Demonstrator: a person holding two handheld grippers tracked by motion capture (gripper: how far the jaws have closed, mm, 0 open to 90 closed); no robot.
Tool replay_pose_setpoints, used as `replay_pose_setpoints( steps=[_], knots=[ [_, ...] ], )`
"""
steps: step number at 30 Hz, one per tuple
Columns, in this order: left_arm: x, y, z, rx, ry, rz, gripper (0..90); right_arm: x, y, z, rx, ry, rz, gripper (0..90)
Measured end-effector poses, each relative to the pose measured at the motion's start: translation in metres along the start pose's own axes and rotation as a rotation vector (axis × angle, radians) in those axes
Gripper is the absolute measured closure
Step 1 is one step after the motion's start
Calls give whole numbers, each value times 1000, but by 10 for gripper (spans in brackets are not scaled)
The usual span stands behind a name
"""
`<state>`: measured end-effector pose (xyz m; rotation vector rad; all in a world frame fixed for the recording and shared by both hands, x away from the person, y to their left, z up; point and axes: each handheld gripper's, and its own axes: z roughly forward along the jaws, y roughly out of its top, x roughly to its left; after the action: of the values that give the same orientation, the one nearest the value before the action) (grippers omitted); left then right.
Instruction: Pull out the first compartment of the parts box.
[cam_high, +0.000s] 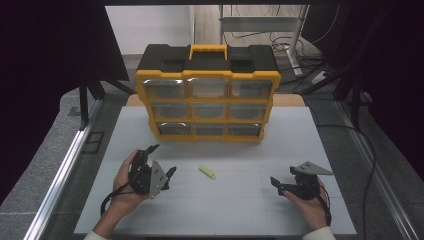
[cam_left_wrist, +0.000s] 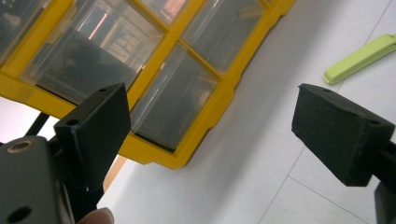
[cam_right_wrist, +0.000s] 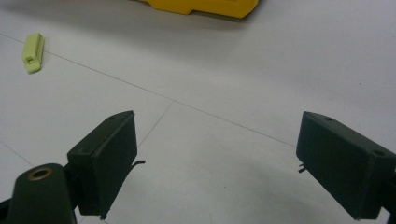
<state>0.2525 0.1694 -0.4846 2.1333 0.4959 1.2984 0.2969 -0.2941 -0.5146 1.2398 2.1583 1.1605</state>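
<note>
A yellow and black drawer organizer (cam_high: 207, 95) stands upright at the back of the white table, its clear drawers all closed. A small lime-green flat piece (cam_high: 207, 172) lies on the table in front of it. My left gripper (cam_high: 162, 159) is held at the left, open, turned on its side and pointing toward the organizer's lower corner (cam_left_wrist: 224, 107); the green piece (cam_left_wrist: 362, 58) lies to its right. My right gripper (cam_high: 276, 185) rests low at the right, open and empty, pointing left across the table toward the green piece (cam_right_wrist: 33, 52). Nothing sits between either pair of jaws.
The white table top (cam_high: 240, 205) has faint seam lines. Metal rails (cam_high: 65, 165) run along both sides of the table. Cables and a desk frame (cam_high: 295, 45) lie on the floor behind. The organizer's bottom edge (cam_right_wrist: 205, 5) shows at the top of the right gripper view.
</note>
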Motion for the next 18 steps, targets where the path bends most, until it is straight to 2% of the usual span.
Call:
replay_pose_setpoints(
  steps=[18],
  knots=[
    [9,5,7,4,25,26,120,-1,0,0,-1,-1,2,126]
  ],
)
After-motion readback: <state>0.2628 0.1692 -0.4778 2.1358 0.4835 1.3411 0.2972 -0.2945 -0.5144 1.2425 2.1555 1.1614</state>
